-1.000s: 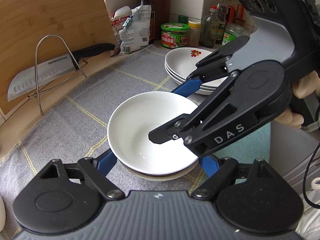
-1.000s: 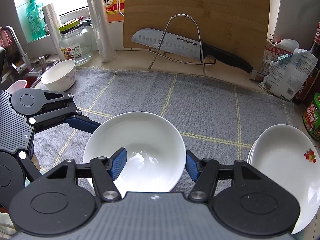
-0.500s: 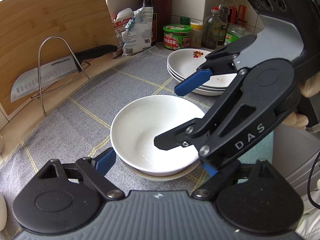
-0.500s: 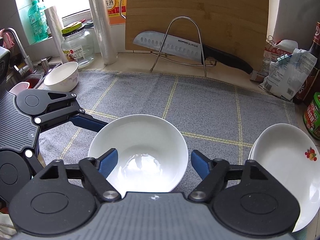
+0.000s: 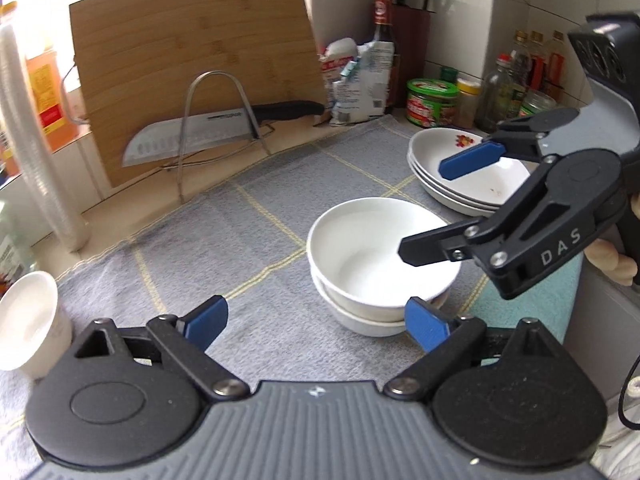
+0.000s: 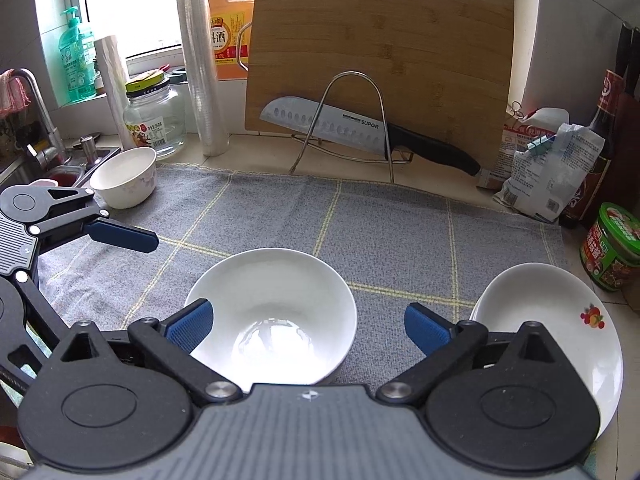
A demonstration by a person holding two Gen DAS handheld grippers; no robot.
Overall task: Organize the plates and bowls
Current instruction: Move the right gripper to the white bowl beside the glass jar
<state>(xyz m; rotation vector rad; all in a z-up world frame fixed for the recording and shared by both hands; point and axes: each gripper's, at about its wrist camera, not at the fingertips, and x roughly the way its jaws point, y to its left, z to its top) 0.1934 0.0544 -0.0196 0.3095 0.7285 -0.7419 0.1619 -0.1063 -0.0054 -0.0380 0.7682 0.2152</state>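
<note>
So the white bowl (image 5: 382, 252) is sitting nested in a second bowl (image 5: 360, 322) under it, on the grey checked cloth (image 6: 380, 232) that covers the tabletop. Neither hand-held gripper has anything in it. The left hand-held gripper (image 5: 316, 322) is spread wide, with its right pad just beside the lower bowl and its left pad well clear of it. The right hand-held gripper (image 6: 306, 326) is spread wide too, hovering over the near edge of the stack, pads apart from the rim on both sides.

My read: the stacking of these two bowls looks done, and this is the gap between placing and going for the next piece. To the right, the shallow plates (image 6: 552, 320) are already piled, the top one carrying a little fruit print.

What's left looks like the small patterned bowl (image 6: 124, 178) at the far left, near the sink. It's a different shape, taller and narrower, so I can't say if it belongs on the same stack. Probably the left side goes for it since it's closest. That means lining one pad inside and one outside the rim, then squeezing on the wall. It's sitting close to the cloth's left edge, so a clumsy nudge could push it toward the sink.
</note>
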